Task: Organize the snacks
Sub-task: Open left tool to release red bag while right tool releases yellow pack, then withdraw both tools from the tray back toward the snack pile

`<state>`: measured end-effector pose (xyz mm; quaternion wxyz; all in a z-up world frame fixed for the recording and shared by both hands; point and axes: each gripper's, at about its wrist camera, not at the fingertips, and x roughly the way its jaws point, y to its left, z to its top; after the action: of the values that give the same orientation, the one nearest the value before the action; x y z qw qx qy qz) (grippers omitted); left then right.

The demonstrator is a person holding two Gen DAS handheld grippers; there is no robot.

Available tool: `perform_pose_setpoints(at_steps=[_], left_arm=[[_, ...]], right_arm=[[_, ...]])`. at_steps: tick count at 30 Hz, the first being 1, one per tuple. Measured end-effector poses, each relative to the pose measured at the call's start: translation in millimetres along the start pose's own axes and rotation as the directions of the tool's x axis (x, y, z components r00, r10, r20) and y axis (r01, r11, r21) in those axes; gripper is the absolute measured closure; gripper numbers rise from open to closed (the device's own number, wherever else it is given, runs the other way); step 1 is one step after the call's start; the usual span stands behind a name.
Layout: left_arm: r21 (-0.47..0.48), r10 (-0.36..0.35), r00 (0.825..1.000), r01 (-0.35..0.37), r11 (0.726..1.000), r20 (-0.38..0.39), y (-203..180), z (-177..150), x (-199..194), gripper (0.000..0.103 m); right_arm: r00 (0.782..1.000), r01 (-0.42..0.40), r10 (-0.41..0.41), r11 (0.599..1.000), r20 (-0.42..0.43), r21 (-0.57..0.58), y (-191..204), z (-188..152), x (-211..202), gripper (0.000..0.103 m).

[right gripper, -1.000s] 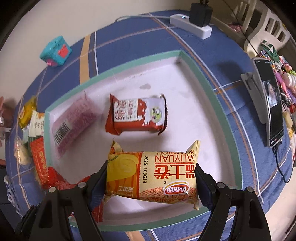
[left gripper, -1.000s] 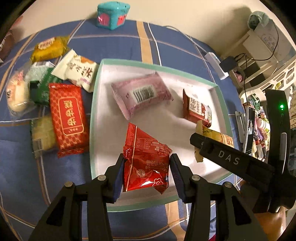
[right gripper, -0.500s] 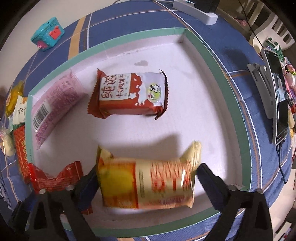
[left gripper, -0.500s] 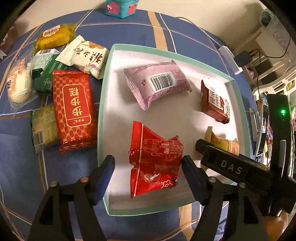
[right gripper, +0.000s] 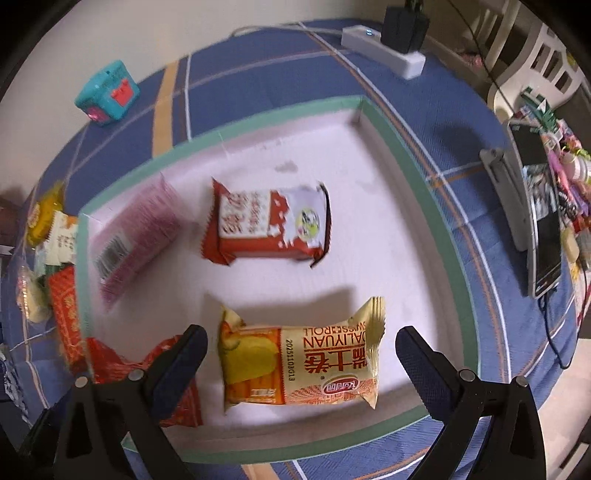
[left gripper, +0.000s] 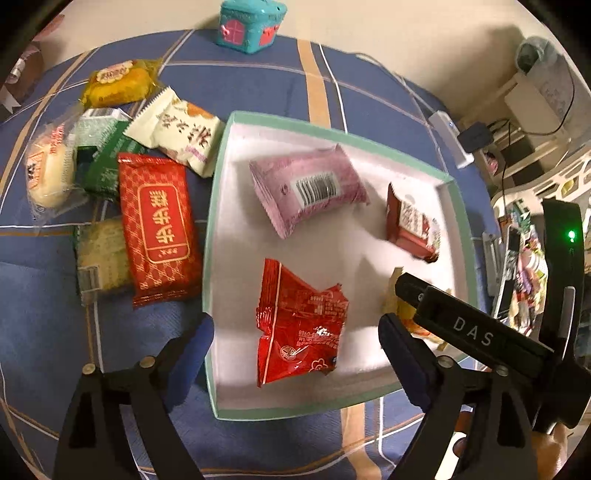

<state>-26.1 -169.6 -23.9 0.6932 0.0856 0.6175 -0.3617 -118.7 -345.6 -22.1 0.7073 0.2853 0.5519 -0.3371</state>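
Observation:
A white tray with a green rim (left gripper: 280, 412) (right gripper: 391, 125) lies on the blue checked cloth. In it are a crumpled red packet (left gripper: 299, 325) (right gripper: 122, 365), a pink packet (left gripper: 306, 188) (right gripper: 133, 236), a red-and-white biscuit packet (left gripper: 410, 221) (right gripper: 266, 225) and a yellow Swiss-roll packet (right gripper: 299, 365). My left gripper (left gripper: 295, 343) hangs over the red packet, its jaws opening and clear of it. My right gripper (right gripper: 301, 350) stands open astride the yellow packet, pads apart from it. In the left wrist view, the right gripper's body hides most of the yellow packet.
Several loose snacks lie left of the tray: a long red packet (left gripper: 157, 225), a white one (left gripper: 177, 133), a yellow one (left gripper: 118, 81), green ones and a bun. A teal toy house (left gripper: 251, 22) (right gripper: 107, 92), a power strip (right gripper: 384, 55) and a phone on a stand (right gripper: 543, 225) border the cloth.
Both grippers have let go: the left one opened off the red packet, the right one off the yellow packet. Both packets now lie on the tray floor.

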Motion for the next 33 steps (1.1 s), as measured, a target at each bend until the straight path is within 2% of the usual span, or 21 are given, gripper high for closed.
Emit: perform_pose_setpoints(at_steps=[4,8,9,14,20,22,26,31,33], left_arm=[[-0.026,0.016,0.999,-0.015,1.0,0.03,8,4,-14,0.012],[-0.06,0.078,0.995,-0.074,0.995,0.069,22,8,-28,0.012],[-0.07,0.102,0.992,-0.096,0.993,0.079,27,9,-32,0.012],[-0.131,0.201,0.974,-0.187,0.974,0.106,54,12,-49,0.012],[-0.208,0.286,0.949,-0.255,0.944,0.136,88,16,-69,0.012],[-0.229,0.318,0.937,-0.28,0.932,0.147,101,17,-77,0.011],[-0.294,0.402,0.902,-0.346,0.891,0.155,133,18,-92,0.004],[-0.389,0.456,0.879,-0.375,0.841,0.138,171,10,-104,0.004],[-0.427,0.476,0.87,-0.385,0.818,0.128,185,8,-107,0.0]], right_arm=[[0.999,-0.01,0.01,1.0,0.039,-0.006,2,-1,-16,0.0],[0.998,-0.016,0.017,1.0,0.064,-0.007,9,-7,-33,0.0],[0.997,-0.005,0.003,1.0,0.071,0.02,9,-8,-36,0.0],[0.997,-0.003,0.003,1.0,0.081,0.004,16,-15,-49,0.0],[0.996,-0.004,0.008,0.999,0.092,-0.044,34,-22,-50,0.0],[0.996,-0.008,0.014,0.998,0.089,-0.068,42,-26,-50,0.0],[0.996,-0.013,0.023,0.993,0.091,-0.114,61,-31,-51,0.0],[0.995,-0.023,0.039,0.987,0.095,-0.156,83,-37,-53,0.0],[0.994,-0.034,0.051,0.983,0.095,-0.178,94,-39,-54,0.0]])
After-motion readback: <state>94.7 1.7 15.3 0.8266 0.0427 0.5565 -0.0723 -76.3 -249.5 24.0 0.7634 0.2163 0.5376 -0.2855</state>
